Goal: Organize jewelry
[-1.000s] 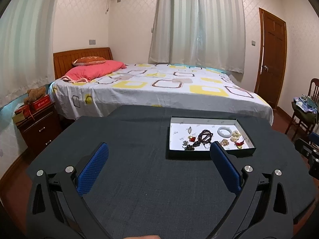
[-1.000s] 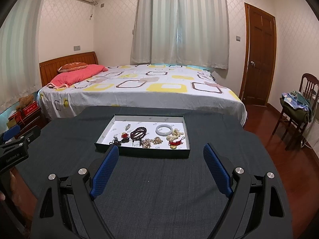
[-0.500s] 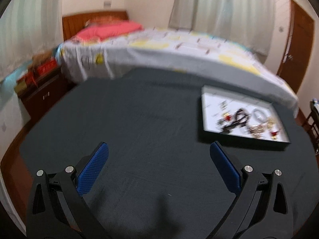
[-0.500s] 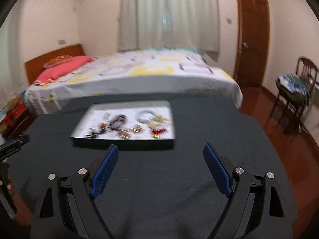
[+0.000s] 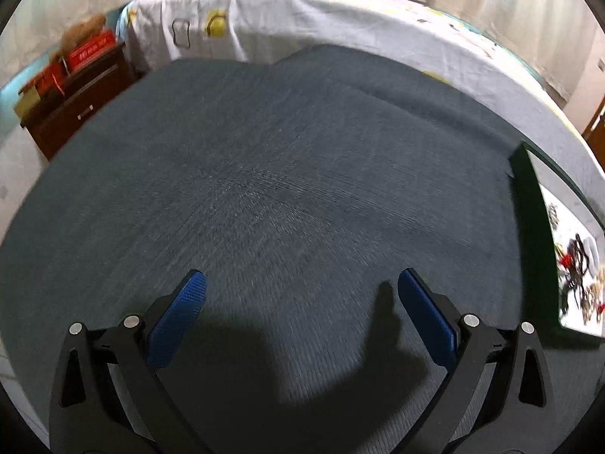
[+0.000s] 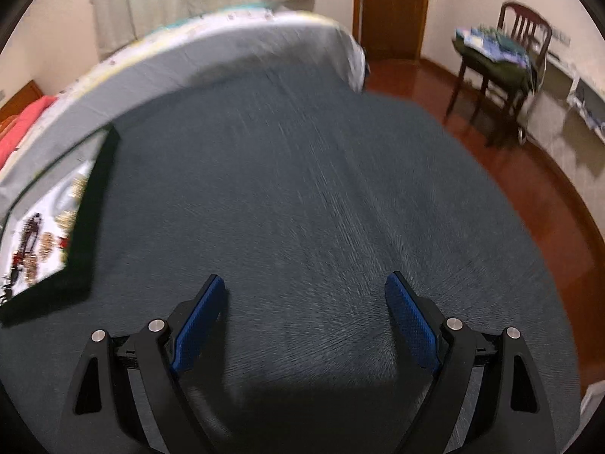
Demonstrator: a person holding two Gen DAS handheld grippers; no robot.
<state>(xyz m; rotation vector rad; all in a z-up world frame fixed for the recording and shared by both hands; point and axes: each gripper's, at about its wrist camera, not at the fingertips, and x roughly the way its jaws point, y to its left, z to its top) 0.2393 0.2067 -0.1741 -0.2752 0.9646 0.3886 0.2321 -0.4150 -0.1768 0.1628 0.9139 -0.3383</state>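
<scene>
1. A dark grey cloth-covered table [image 5: 287, 196] is seen filling most of both views; its weave is blurred.
2. Nearest in the left wrist view, the left gripper [image 5: 302, 283] is held just above the cloth with its blue pads [image 5: 177, 317] spread wide and nothing between them.
3. In the right wrist view, the right gripper [image 6: 304, 289] is likewise spread wide with nothing gripped, and bare cloth lies ahead of it.
4. The jewelry tray [image 5: 529, 227], dark-walled with a white floor, is found at the far right edge of the left view and at the far left edge [image 6: 90, 204] of the right view, well apart from both grippers.
5. Mixed jewelry [image 5: 576, 265] is heaped inside the tray; single pieces cannot be told apart.
6. Beyond the table's far edge a bed [image 5: 302, 19] is met, with a nightstand [image 5: 75, 102] to the left.
7. Past the table's right edge, wooden floor [image 6: 529, 174], a chair [image 6: 503, 68] and a door [image 6: 393, 7] are seen.
</scene>
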